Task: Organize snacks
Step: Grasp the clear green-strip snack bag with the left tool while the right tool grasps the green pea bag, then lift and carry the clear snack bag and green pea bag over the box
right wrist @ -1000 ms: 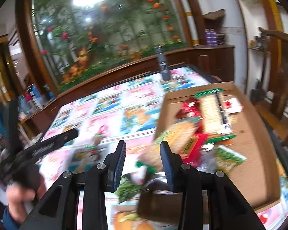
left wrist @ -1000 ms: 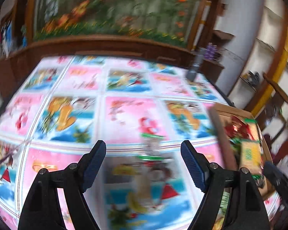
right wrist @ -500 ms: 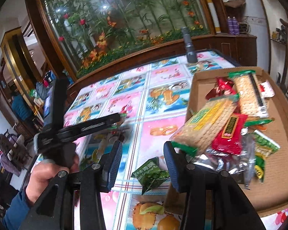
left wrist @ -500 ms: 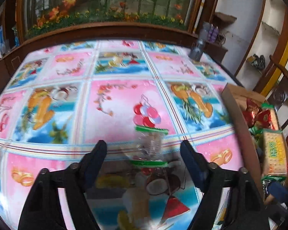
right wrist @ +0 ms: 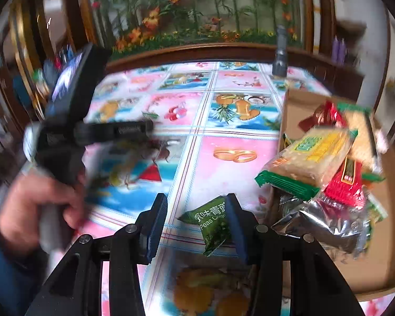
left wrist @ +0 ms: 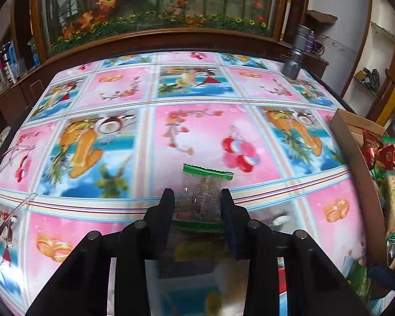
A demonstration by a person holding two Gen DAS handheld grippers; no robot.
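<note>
In the left wrist view my left gripper (left wrist: 197, 205) is shut on a clear snack packet with green ends (left wrist: 201, 197) that lies on the patterned tablecloth (left wrist: 97, 152). In the right wrist view my right gripper (right wrist: 197, 210) is open around a small green peas packet (right wrist: 213, 223) on the cloth; the packet sits by the right finger. A cardboard box (right wrist: 376, 263) heaped with snack packs stands to the right, with a yellow cracker pack (right wrist: 310, 158) on top. The left gripper (right wrist: 144, 129), blurred, and the hand holding it show at the left.
A grey flashlight (left wrist: 295, 52) stands upright at the far right of the table; it also shows in the right wrist view (right wrist: 280, 55). A wooden cabinet with a flower mural (left wrist: 155, 8) runs behind the table. The box edge (left wrist: 355, 163) shows at the right.
My left gripper has closed on the clear packet. My right gripper has come down and forward over the green peas packet, its fingers still apart.
</note>
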